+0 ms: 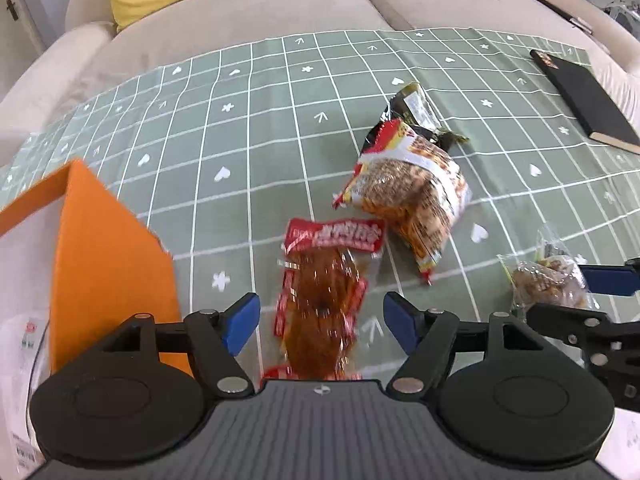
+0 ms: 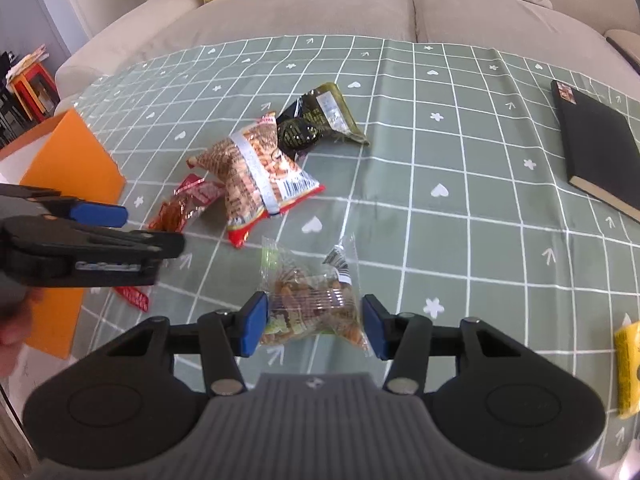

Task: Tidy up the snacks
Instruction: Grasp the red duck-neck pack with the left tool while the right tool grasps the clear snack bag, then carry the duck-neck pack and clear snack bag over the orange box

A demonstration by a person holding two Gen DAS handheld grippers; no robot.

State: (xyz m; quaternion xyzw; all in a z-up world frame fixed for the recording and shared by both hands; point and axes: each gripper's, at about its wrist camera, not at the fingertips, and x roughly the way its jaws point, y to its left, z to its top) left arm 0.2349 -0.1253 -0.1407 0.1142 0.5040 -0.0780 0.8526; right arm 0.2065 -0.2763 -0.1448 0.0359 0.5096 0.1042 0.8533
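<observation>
The left gripper (image 1: 320, 322) is held wide open astride the red chicken-snack packet (image 1: 324, 300), untouched, just beside the orange box (image 1: 108, 272). The right gripper (image 2: 314, 324) is spread open around the clear nut packet (image 2: 310, 300), farther from that box; whether its pads touch cannot be told.

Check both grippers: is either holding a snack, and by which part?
Nothing is held. The left gripper is open astride the red snack packet; the right gripper is open, its pads flanking the clear snack bag, which lies on the tablecloth.
</observation>
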